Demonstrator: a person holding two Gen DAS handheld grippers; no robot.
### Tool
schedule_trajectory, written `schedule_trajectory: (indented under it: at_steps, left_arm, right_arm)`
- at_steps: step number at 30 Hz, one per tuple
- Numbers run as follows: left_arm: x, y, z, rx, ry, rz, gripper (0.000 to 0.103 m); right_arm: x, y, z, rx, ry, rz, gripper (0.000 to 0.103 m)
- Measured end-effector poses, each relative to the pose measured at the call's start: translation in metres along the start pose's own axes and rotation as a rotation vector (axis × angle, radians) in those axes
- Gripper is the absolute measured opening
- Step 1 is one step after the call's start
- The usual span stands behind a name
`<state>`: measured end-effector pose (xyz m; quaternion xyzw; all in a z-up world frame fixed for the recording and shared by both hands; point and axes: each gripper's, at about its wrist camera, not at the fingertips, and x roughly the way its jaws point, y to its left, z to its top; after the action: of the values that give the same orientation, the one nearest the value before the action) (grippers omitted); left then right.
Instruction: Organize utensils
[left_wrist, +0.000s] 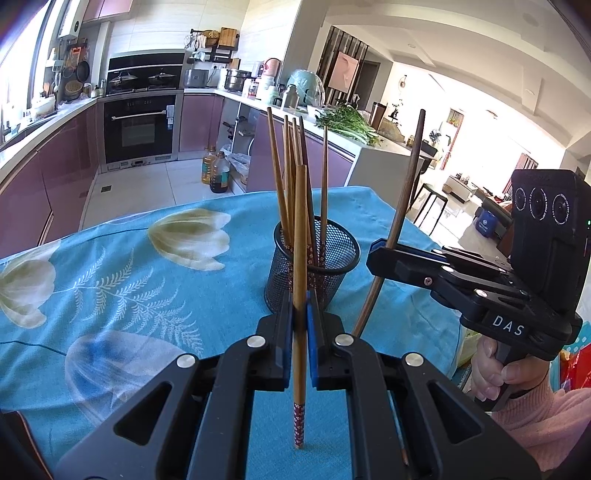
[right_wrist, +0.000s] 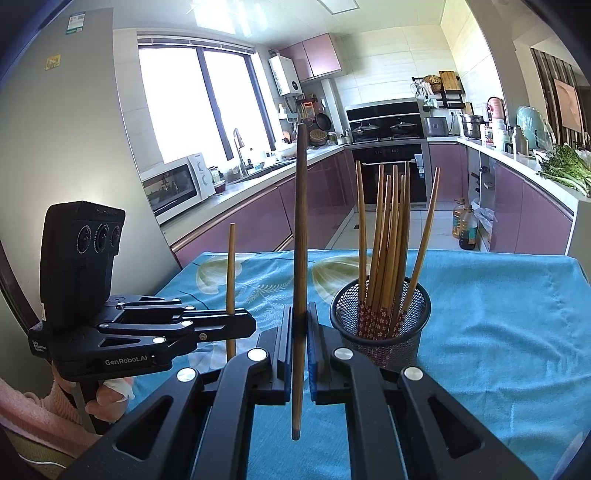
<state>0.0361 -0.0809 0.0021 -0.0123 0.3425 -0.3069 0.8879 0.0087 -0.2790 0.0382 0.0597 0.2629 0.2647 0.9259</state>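
Plainly, the left gripper (left_wrist: 300, 317) was pinched shut on a light bamboo chopstick (left_wrist: 300, 258), its blue pads pressed against the shaft a little below the middle. The stick stood nearly upright, with its red flowered end (left_wrist: 299, 424) hanging below the jaws above the cloth and its plain end rising in front of the holder. The right gripper (right_wrist: 301, 325) was likewise clamped on a darker brown chopstick (right_wrist: 300, 221), gripped in its lower half, the thicker end up and the narrow tip pointing down toward the table.

Both sticks looked thin, stiff and very light, with smooth lacquered sides; I judged they could swivel or slip between the pads if nudged, so a hold near the middle, square across the shaft, seemed safest. Neither looked fragile.

Just ahead of the left gripper, and ahead and slightly right of the right one, stood the black mesh holder (right_wrist: 380, 332), upright on the table, already carrying a loose bundle of matching chopsticks (right_wrist: 384, 236) with patterned ends down, leaning against the rim at different angles. Each held stick stood near the holder but apart from it, not yet above its mouth. The bundle fanned out, so the clearest gap seemed to be at the near side of the rim.

Beneath everything lay a turquoise tablecloth (left_wrist: 129, 280) printed with pale tulips, and kitchen cabinets stood beyond.
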Motion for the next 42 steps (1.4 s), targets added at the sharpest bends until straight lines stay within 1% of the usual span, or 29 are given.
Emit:
schedule_trajectory:
  at_steps: [42]
  left_arm:
    - [-0.009, -0.006, 0.015, 0.026, -0.028, 0.003, 0.007]
  right_arm:
    - [0.0, -0.001, 0.009, -0.008, -0.031, -0.007, 0.006]
